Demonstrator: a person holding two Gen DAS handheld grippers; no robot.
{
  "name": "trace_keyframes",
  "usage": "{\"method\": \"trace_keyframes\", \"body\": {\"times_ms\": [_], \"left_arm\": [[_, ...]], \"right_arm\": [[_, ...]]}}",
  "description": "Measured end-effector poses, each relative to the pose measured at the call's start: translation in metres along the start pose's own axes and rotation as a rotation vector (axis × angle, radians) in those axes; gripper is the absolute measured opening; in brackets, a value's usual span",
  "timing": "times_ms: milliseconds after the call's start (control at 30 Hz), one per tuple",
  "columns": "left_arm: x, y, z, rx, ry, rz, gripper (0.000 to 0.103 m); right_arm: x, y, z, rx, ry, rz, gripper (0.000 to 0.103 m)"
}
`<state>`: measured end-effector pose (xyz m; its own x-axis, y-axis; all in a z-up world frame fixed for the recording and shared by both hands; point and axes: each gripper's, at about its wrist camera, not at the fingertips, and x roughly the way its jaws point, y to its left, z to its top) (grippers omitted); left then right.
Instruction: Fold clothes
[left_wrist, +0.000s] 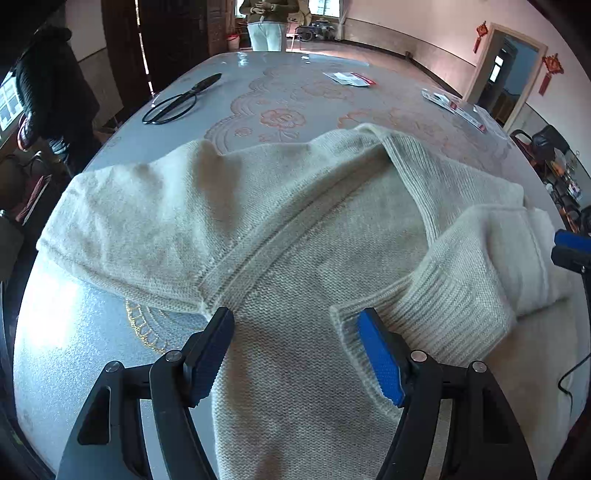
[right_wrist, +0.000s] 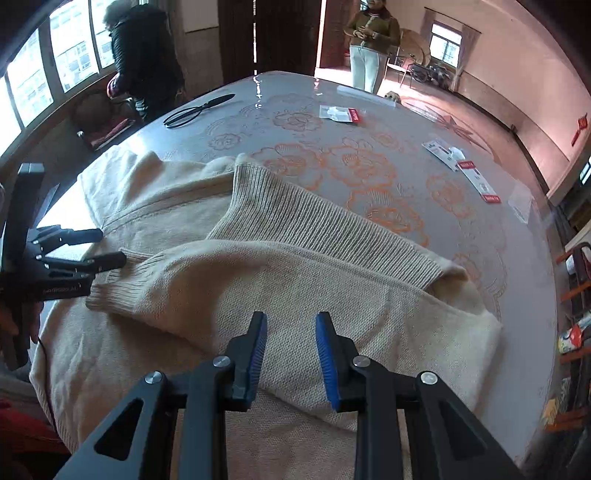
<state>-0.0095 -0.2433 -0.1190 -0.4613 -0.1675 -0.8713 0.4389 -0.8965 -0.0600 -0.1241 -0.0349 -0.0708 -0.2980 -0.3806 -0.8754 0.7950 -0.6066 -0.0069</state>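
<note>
L gripper (left_wrist: 295, 350) open over sweater (left_wrist: 295, 229); cuff (left_wrist: 436, 317) at its 2 o'clock, nearest. R gripper (right_wrist: 290, 350) part-open, empty.

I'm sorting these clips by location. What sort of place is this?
Probably a large room in a home, not a lab: a flower-patterned table holding a sweater and scissors, red hanging ornaments beside a doorway, and a bare floor beyond.
</note>
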Motion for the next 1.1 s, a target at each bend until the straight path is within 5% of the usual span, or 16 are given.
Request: {"method": "trace_keyframes", "body": {"times_ms": [333,533,633,867,967,1033,1100], "left_arm": [[0.003,-0.023,0.0,0.121,-0.082,0.114,0.076],[0.004,-0.015,0.004,0.093,-0.073,0.093,0.076],[-0.008,0.003,0.006,0.017,-0.107,0.091,0.076],[-0.024,0.053,0.004,-0.107,-0.119,0.119,0.076],[-0.028,0.068,-0.003,-0.132,-0.115,0.103,0.076],[-0.031,0.078,-0.008,-0.148,-0.118,0.097,0.076],[-0.034,0.084,-0.012,-0.165,-0.12,0.09,0.076]], "right_arm": [[0.026,-0.012,0.029,0.194,0.06,0.187,0.027],[0.034,0.05,0.042,0.002,0.072,0.242,0.027],[0.039,0.1,0.063,-0.2,0.091,0.232,0.027],[0.098,0.179,0.078,-0.547,0.351,0.184,0.027],[0.108,0.185,0.077,-0.578,0.367,0.176,0.025],[0.107,0.178,0.084,-0.508,0.359,0.179,0.007],[0.101,0.167,0.098,-0.422,0.308,0.191,0.004]]}}
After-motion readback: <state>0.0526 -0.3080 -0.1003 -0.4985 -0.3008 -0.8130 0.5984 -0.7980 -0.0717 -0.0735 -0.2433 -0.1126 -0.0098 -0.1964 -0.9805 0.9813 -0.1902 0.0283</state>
